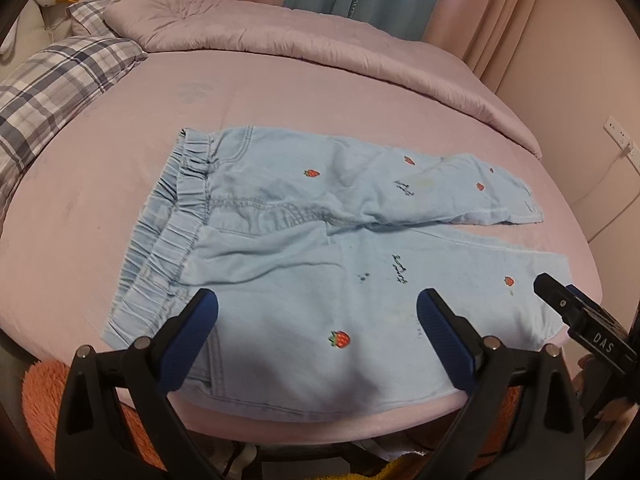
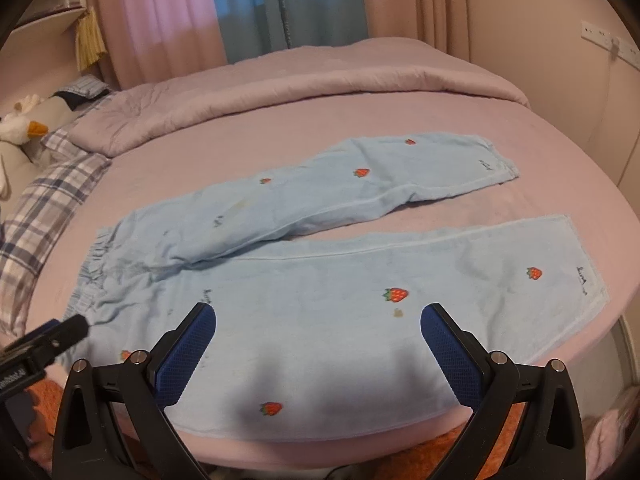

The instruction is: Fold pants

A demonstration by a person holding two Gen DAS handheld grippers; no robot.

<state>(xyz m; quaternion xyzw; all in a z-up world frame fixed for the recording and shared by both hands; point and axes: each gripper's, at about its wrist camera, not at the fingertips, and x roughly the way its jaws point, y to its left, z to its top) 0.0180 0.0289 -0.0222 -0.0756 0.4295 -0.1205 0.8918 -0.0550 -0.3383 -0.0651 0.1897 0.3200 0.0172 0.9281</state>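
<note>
Pale-blue strawberry-print pants (image 2: 320, 312) lie flat, legs apart.

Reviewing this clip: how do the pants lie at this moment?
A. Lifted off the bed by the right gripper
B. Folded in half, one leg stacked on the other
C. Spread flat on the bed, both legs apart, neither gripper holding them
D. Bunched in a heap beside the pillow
C: the pants lie flat on the bed with legs separated, while the left gripper and right gripper are both open and empty.

Pants (image 1: 280, 248): soft matt denim-like cloth under left gripper (image 1: 318, 312); pads (image 1: 188, 344) textured rubbery; bedsheet (image 1: 120, 140) smooth matt cloth beyond.
</note>
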